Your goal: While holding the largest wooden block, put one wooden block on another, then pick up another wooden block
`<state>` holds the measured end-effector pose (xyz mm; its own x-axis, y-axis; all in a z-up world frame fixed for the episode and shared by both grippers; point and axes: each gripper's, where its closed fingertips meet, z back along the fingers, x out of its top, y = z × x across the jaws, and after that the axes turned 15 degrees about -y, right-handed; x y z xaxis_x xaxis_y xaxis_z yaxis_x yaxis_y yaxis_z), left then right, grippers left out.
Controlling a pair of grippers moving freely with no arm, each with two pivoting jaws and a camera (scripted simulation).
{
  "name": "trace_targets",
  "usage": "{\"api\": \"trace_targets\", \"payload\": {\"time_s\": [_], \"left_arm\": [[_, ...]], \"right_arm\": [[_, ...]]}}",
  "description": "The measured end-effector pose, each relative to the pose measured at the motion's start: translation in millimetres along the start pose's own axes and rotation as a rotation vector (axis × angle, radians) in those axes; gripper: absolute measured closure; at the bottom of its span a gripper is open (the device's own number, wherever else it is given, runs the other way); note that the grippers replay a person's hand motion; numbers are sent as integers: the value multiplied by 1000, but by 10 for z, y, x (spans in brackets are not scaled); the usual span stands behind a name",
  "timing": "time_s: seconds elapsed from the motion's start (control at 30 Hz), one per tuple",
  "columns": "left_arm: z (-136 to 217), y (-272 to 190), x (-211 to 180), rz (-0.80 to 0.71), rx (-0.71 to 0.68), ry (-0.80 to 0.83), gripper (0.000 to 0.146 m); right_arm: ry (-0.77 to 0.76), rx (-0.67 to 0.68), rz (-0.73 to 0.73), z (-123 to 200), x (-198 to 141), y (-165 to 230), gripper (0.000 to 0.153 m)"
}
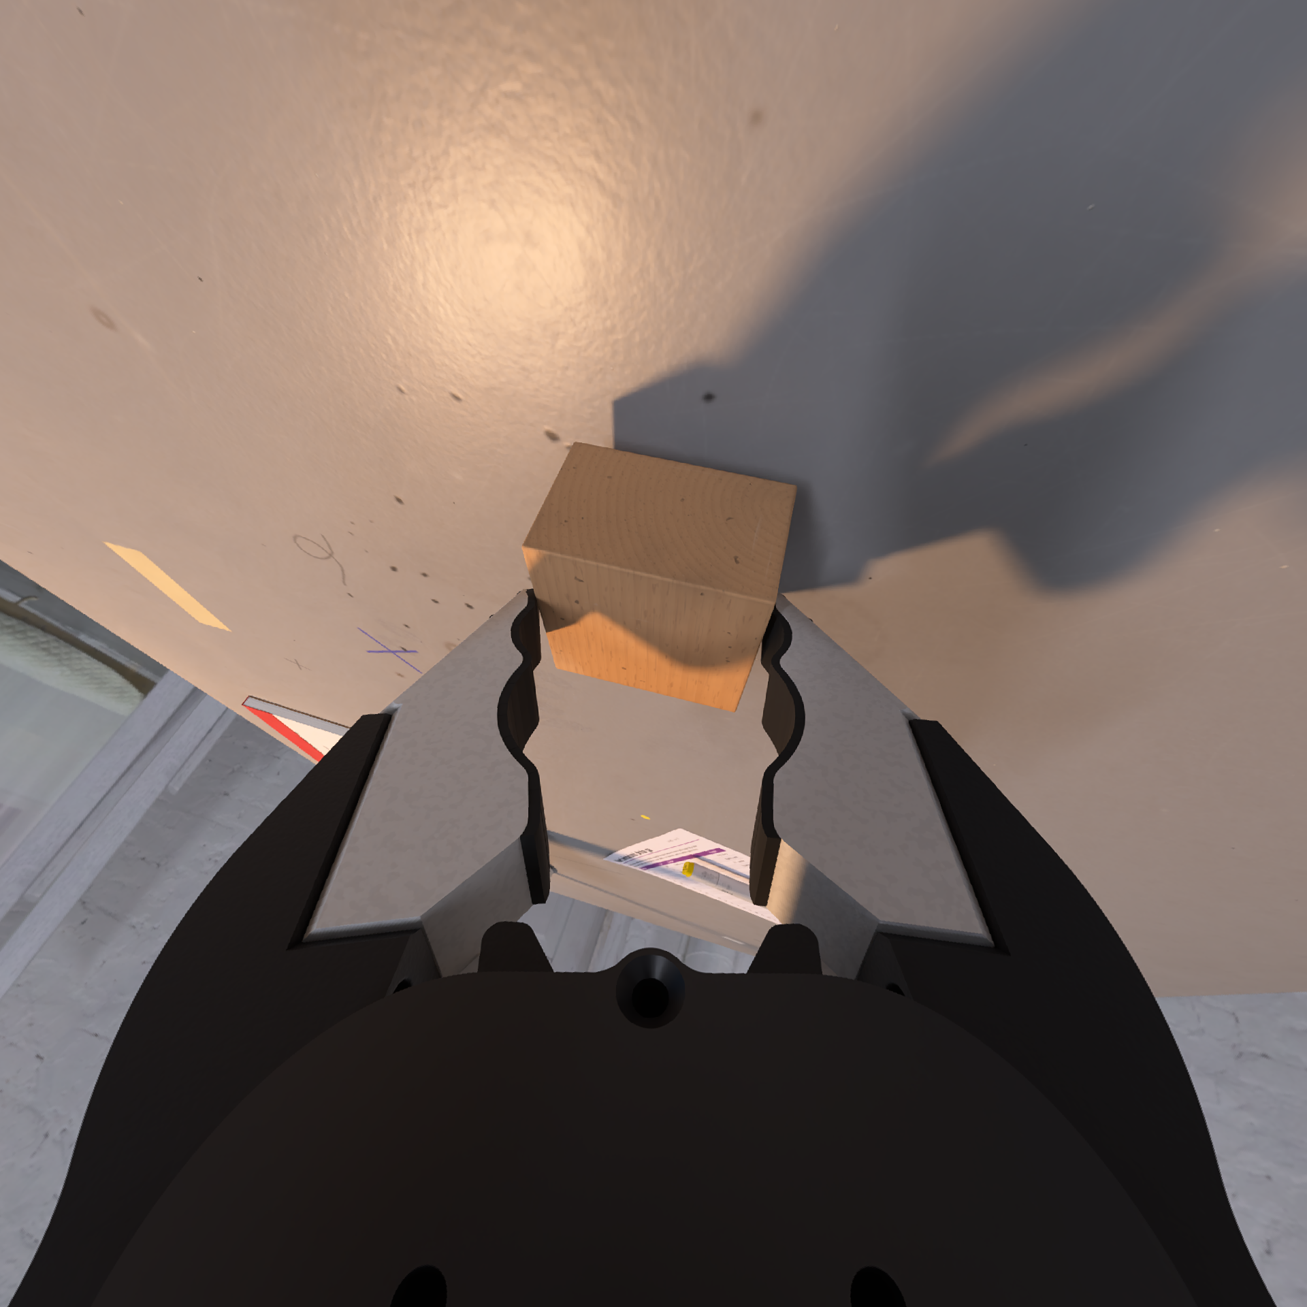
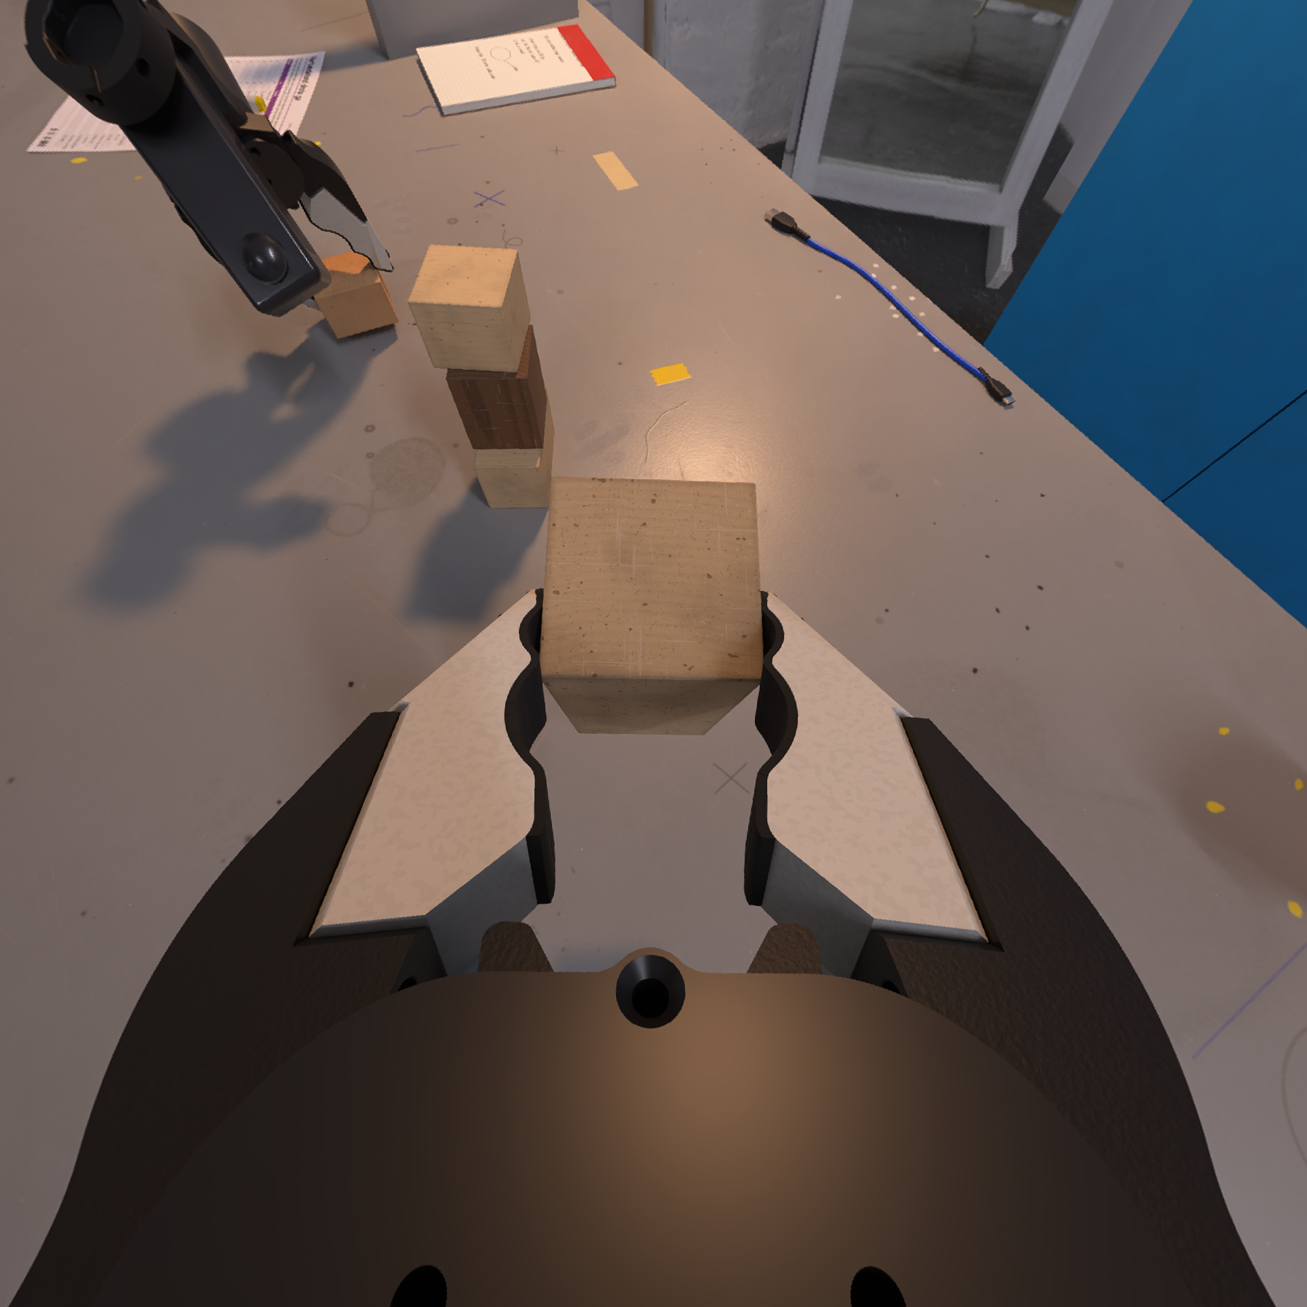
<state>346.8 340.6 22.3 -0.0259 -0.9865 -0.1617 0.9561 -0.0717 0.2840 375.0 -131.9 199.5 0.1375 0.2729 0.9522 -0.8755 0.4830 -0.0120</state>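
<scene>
While right gripper [image 2: 651, 636] pinches big pale block [image 2: 651, 587], left gripper [image 1: 654, 615] pinches small tan block [image 1: 658, 566] above table [image 2: 849, 566]; three-block stack [image 2: 495, 375] far left.

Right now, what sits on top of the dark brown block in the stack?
A pale wooden block rests on the dark brown block, overhanging left. Another pale block lies beneath; their contact faces are hidden.

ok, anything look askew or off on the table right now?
Yes: the three-block stack is uneven. The dark middle block sits offset from the pale bottom block, and the pale top block overhangs it to the left. It looks tippy. Nothing is spilled or damaged; both grippers hold their blocks squarely.
</scene>
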Motion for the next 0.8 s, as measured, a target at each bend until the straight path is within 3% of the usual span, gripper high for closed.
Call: {"api": "trace_targets", "payload": {"time_s": [0.17,0.3,0.57,0.67,0.8], "left_arm": [[84,-53,118,-9,19,-51,83],[211,-175,491,26,18,-222,83],[935,-549,1830,50,-43,-812,83],[1334,-364,2145,166,-30,-1072,83],[1824,163,2253,379,141,-1293,83]], "right_arm": [[10,4,-3,-10,-26,-4,94],[21,2,-6,-16,-50,-12,94],[37,10,-8,-29,-85,-5,94],[38,16,-10,-43,-92,2,94],[45,17,-9,-52,-108,5,94]]}}
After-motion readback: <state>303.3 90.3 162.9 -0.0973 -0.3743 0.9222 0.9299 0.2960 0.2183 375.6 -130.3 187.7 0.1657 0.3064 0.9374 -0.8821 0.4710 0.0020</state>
